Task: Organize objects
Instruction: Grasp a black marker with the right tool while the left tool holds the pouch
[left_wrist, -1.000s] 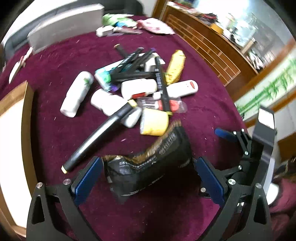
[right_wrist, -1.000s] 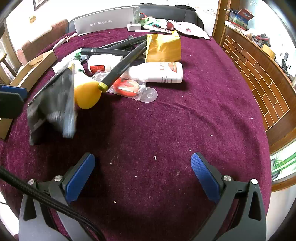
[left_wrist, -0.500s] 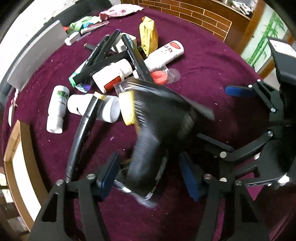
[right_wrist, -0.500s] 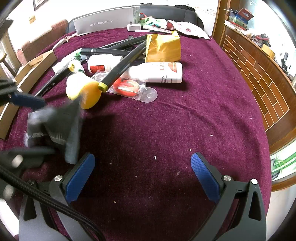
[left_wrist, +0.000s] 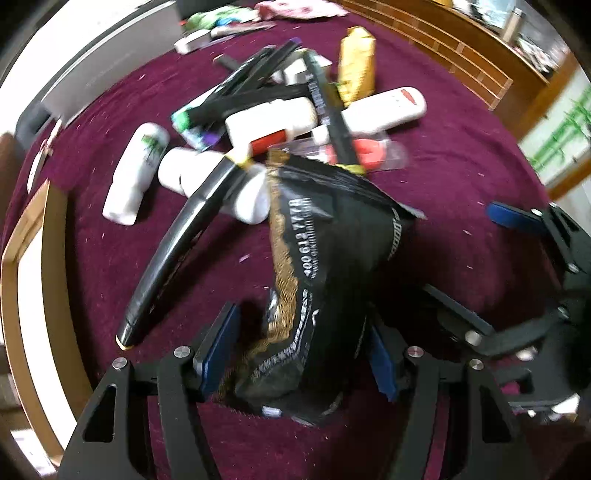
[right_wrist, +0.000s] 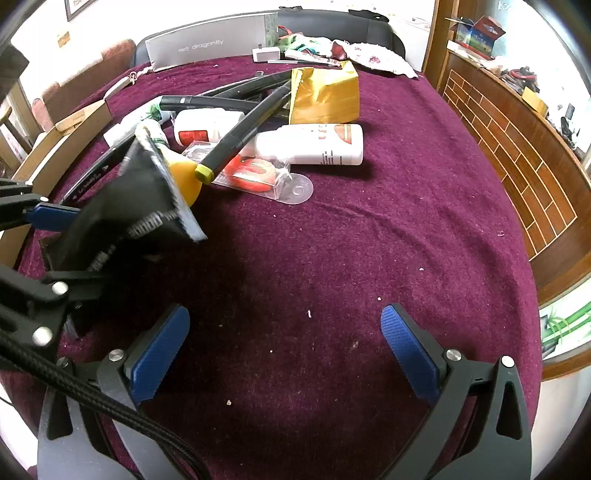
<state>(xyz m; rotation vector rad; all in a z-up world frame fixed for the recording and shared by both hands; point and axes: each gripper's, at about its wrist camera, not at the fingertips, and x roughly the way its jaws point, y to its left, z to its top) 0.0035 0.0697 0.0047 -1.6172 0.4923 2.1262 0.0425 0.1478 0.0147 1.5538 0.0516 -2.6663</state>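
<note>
A black foil packet with gold print (left_wrist: 332, 258) stands on end between the blue pads of my left gripper (left_wrist: 299, 332), which grips its lower part; the jaws are opening slightly at this moment. In the right wrist view the same packet (right_wrist: 129, 214) hangs tilted at the left, just above the maroon cloth (right_wrist: 332, 258). My right gripper (right_wrist: 284, 321) stands open over bare cloth with nothing between its fingers. Behind the packet lies a heap of black markers (left_wrist: 177, 251), white bottles (left_wrist: 133, 173), a gold packet (right_wrist: 325, 96) and a clear blister pack (right_wrist: 258, 177).
A shallow wooden-rimmed tray (left_wrist: 22, 258) lies at the table's left edge. A grey box (right_wrist: 210, 44) and loose wrappers (right_wrist: 369, 59) sit at the far side. A brick-patterned wooden counter (right_wrist: 517, 147) runs along the right. The right gripper's finger (left_wrist: 509, 218) shows at the left view's right side.
My left gripper went from wide open around the lying packet to closed on it, and the packet now stands tipped up on end. The right gripper has not moved.
</note>
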